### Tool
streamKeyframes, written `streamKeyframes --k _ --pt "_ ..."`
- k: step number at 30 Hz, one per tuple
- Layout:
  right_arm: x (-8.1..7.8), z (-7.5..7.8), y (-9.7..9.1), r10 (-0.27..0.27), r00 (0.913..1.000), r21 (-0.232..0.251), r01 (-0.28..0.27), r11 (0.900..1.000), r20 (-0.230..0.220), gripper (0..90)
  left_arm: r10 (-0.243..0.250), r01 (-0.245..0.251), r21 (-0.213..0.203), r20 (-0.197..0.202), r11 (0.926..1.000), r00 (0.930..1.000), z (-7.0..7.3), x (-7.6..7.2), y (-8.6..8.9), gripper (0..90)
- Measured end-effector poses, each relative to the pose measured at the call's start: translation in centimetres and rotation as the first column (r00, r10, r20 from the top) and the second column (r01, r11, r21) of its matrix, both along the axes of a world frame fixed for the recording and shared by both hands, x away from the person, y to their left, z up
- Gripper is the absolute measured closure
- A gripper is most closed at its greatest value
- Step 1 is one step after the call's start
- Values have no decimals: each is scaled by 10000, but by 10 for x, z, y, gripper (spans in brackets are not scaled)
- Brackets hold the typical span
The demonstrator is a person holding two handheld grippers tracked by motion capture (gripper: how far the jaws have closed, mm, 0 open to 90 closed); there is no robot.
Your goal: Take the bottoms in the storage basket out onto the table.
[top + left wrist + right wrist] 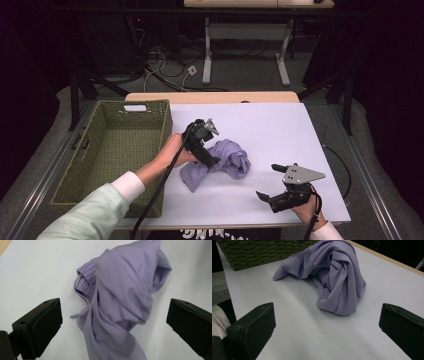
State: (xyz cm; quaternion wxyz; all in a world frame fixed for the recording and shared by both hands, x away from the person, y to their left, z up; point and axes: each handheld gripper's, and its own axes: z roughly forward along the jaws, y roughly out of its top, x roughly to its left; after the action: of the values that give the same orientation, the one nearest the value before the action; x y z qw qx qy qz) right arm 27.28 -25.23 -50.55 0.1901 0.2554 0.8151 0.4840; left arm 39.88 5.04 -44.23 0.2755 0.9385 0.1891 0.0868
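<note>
Table surface [280,130]: white top, bare across the far half and the right side; open passage there.
Near edge, centre: bare strip between the crumpled cloth and the right gripper [274,181].
Obstacle, centre: lilac cloth [227,159], bunched in a low heap, one tail trailing toward the near-left.
Obstacle, left: green woven basket [95,165], walls raised, standing along the table's left edge; its interior is open from above.
Gap, basket to cloth: narrow, taken up by the left hand [172,152] and the left gripper [212,145].
Left gripper: directly over the cloth, jaws spread wide on either side of it.
Right gripper: jaws apart, well clear of the cloth, bare table ahead of it.
</note>
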Motion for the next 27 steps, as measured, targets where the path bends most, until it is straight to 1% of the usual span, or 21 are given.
streamKeyframes --k 2,4,7,12,16,21,23,25,27 --pt "0 0 0 -16 10000 -24 16 10000 -3 3 69 -70 -94 -70 9999 10000 2 -2 5 2" --pt "0 0 0 -17 10000 -19 17 10000 1 3 194 -193 -165 59 9997 9998 4 -5 10 2" --pt "0 0 1 -25 10000 -5 25 10000 -29 3 284 -281 -152 171 9995 9995 8 -9 18 2" --pt "0 0 1 -33 10000 -29 33 10000 -48 2 564 -561 -323 96 9979 9984 13 -14 30 2" --pt "1 -1 1 -21 10000 -55 21 10000 -80 0 811 -803 -573 133 9951 9966 18 -20 40 2" --pt "1 0 0 -33 9999 -53 32 10000 -126 0 1045 -1033 -689 140 9923 9944 21 -27 54 1" --pt "1 0 1 -22 9999 -23 22 10000 -159 0 1260 -1248 -800 91 9889 9920 22 -31 60 1" --pt "1 -1 1 -19 9998 -31 18 10000 -205 0 1378 -1363 -873 108 9868 9904 22 -34 66 1" --pt "1 -1 2 -36 9998 -36 36 10000 -198 0 1463 -1448 -845 115 9858 9892 23 -37 71 1"
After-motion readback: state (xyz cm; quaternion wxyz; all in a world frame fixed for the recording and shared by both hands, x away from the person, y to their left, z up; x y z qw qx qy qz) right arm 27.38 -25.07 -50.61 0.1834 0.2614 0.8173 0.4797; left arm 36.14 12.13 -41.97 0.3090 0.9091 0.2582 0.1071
